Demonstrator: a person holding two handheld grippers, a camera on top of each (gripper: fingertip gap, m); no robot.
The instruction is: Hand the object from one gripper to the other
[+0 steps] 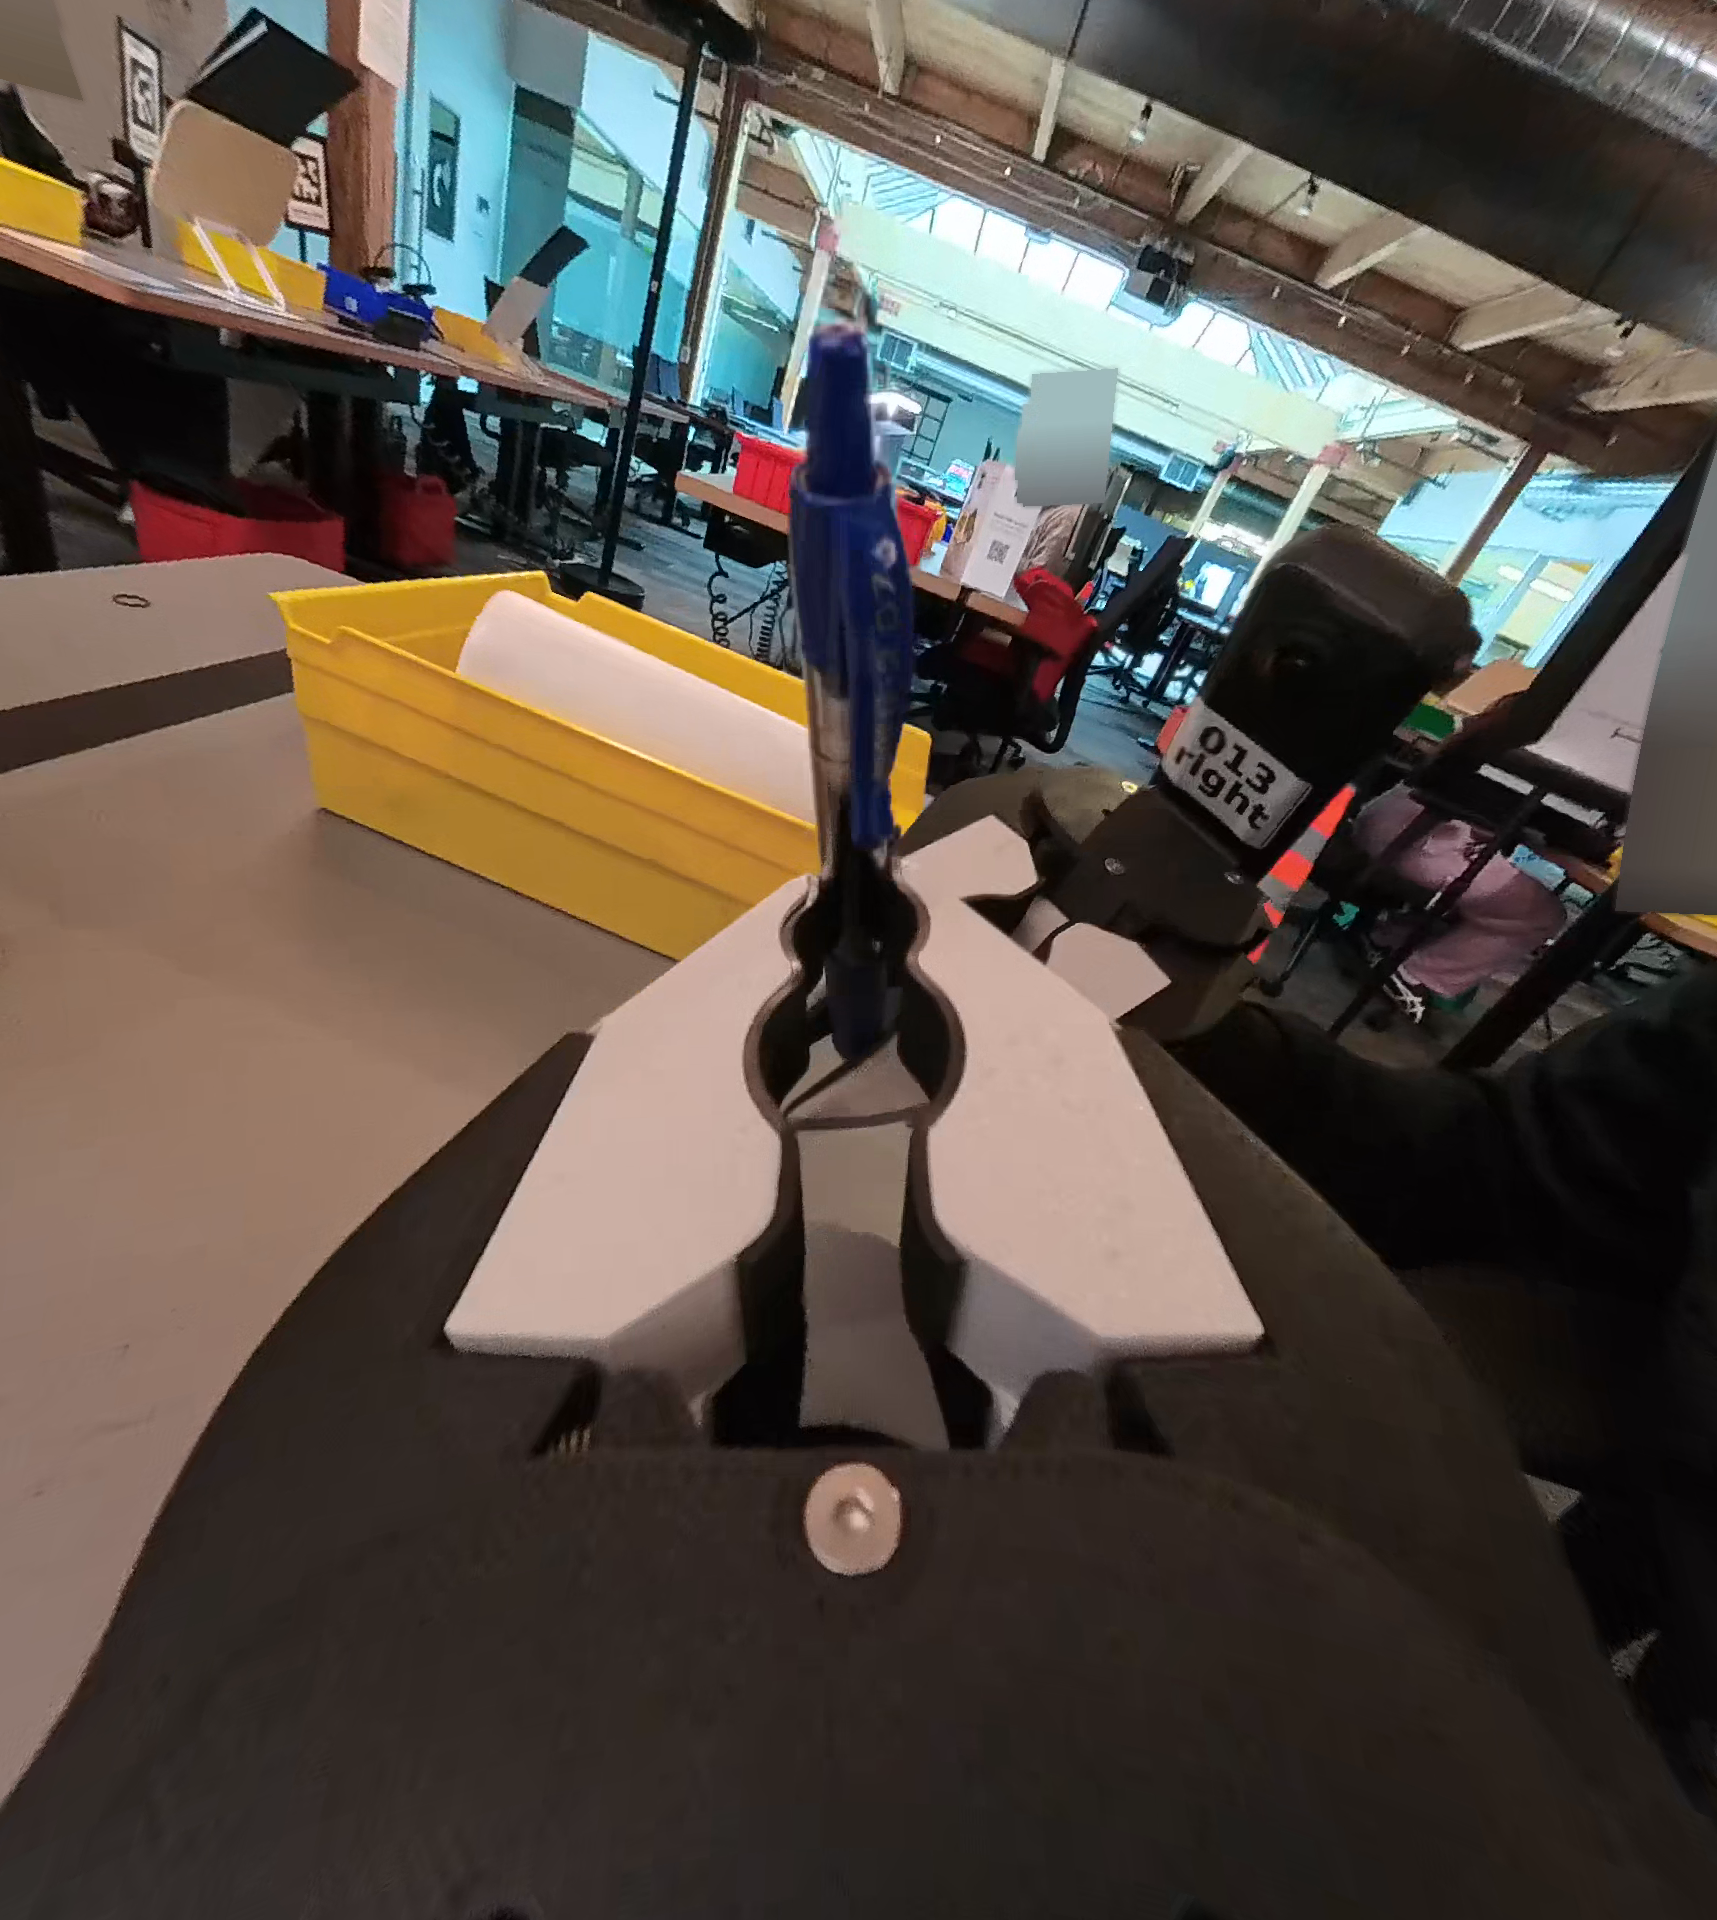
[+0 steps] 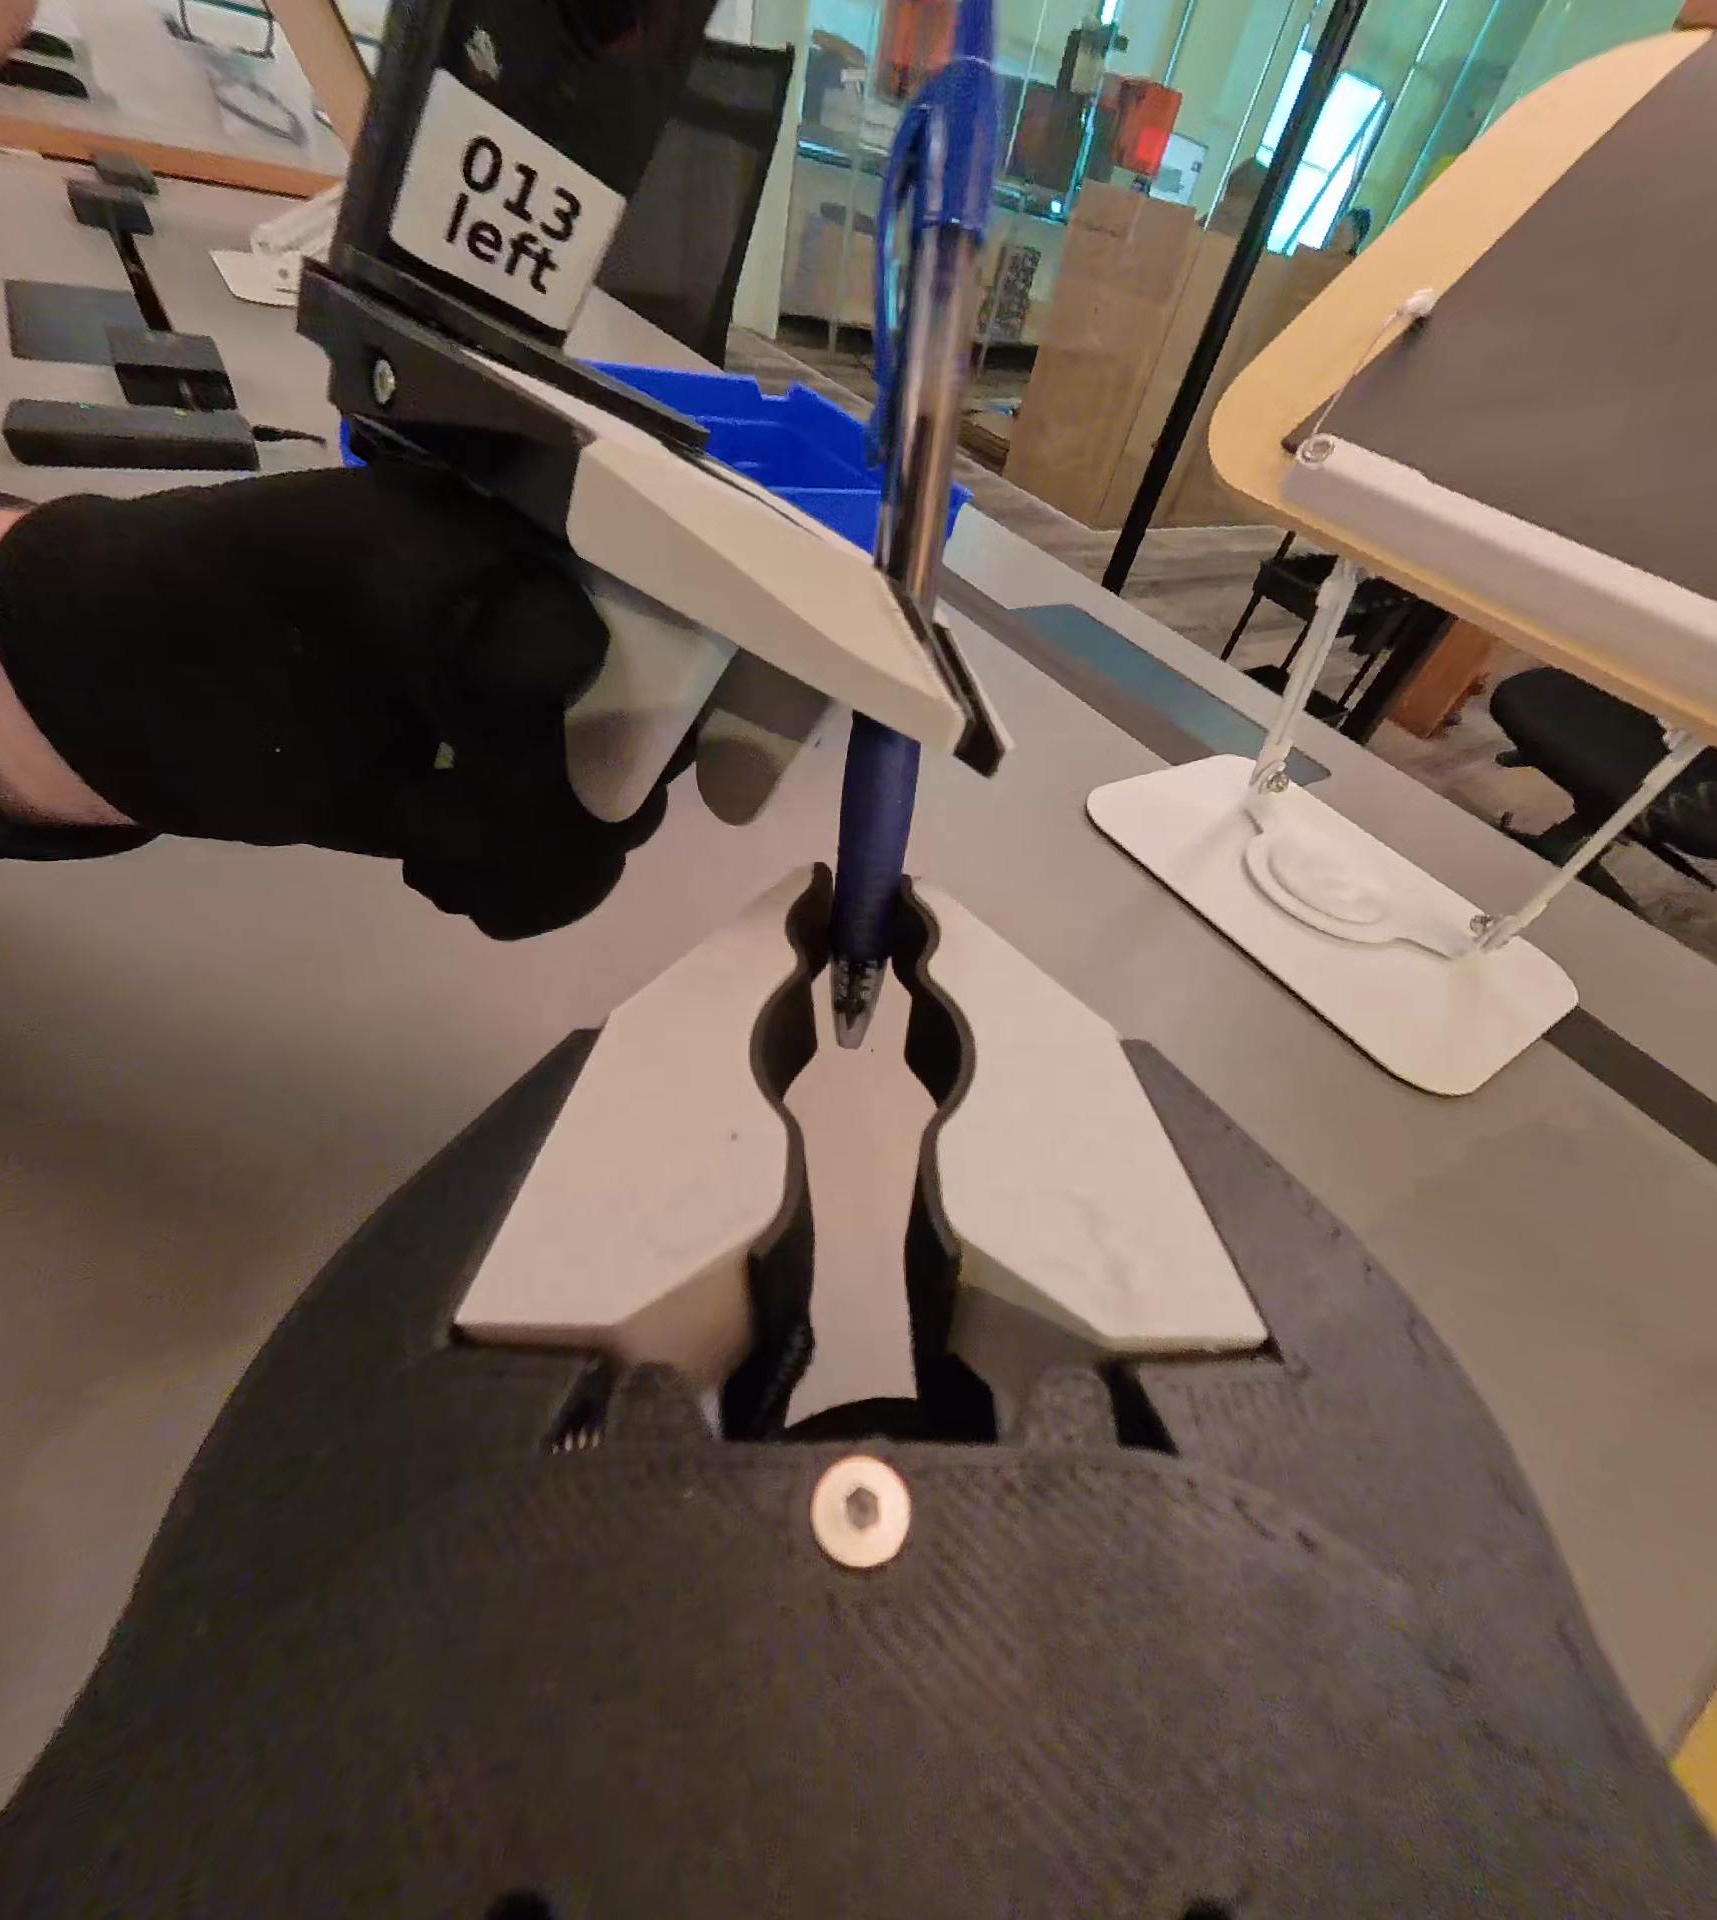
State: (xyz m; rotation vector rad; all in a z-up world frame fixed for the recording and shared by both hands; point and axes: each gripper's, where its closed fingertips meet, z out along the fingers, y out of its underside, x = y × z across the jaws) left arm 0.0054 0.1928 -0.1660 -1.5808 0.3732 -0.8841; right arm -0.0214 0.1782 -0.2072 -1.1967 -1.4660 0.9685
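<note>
**Pen caught between two grips, release not yet safe**

Pen (image 1: 849, 665) stood nearly upright above the grey table (image 1: 210, 987), held by both tools at once. The left gripper (image 1: 854, 935) had its jaws pressed onto the lower barrel. In the right wrist view the same tool came in from the side, its white fingers (image 2: 781, 613) clamped across the barrel at mid-height, a gloved hand (image 2: 314, 665) behind it. The right gripper (image 2: 859, 935) had its jaws closed on the dark section just above the tip, which hung free in the notch between them.

The risk lay in timing. If either one let go before the other's hold was firm, the pen could pivot or slide out, since the right one's bite sat very low, near the tapered end. Whether that bite was tight or only touching could not be told. Pulling the tools apart while both held could bend or snap the barrel, or twist it askew. A dropped pen would probably roll on the table, perhaps toward the yellow bin (image 1: 521, 769).
</note>
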